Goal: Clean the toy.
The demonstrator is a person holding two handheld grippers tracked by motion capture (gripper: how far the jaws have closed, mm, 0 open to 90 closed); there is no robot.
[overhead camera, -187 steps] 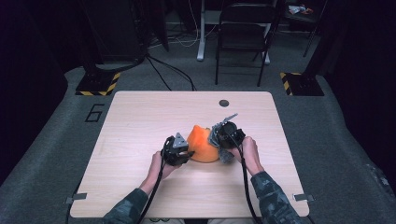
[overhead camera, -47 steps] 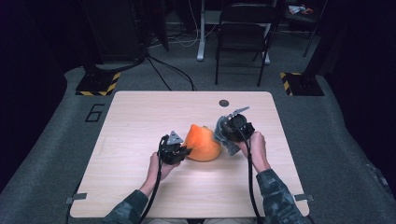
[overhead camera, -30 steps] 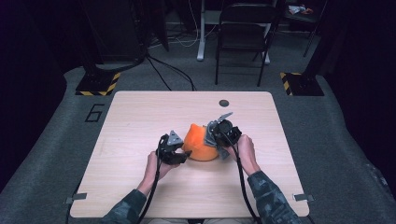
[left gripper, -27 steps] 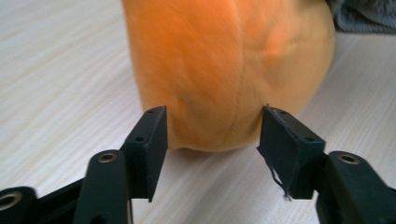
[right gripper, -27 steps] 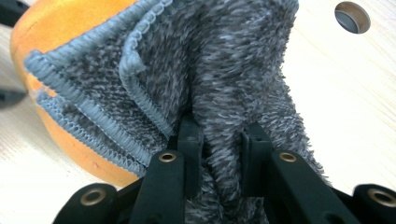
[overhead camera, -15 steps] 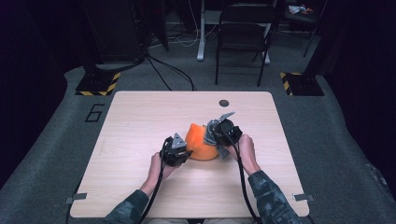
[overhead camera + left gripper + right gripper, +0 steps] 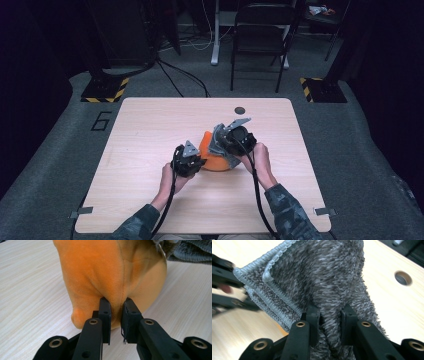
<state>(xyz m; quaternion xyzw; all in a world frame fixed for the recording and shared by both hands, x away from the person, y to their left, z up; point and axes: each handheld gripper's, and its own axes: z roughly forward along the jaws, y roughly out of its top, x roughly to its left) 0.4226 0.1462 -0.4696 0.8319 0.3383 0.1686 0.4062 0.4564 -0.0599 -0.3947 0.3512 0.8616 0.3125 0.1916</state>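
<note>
My left tongs (image 7: 115,312) pinch a fold of the orange plush toy (image 7: 112,272) mid-table (image 7: 150,130); my right tongs (image 7: 329,315) clamp the grey towel (image 7: 324,277) draped over it. Wiping, I'd guess; progress unclear.

An orange plush toy (image 7: 110,277) beside a mottled grey cloth (image 7: 324,280) with pale stitched edging, on a light wood-grain table (image 7: 150,125)

Pale wooden surface (image 7: 150,130) on grey carpet.
We see an orange plush toy (image 7: 212,156) resting near its middle, and a small round hole (image 7: 240,110) toward the far edge.
</note>
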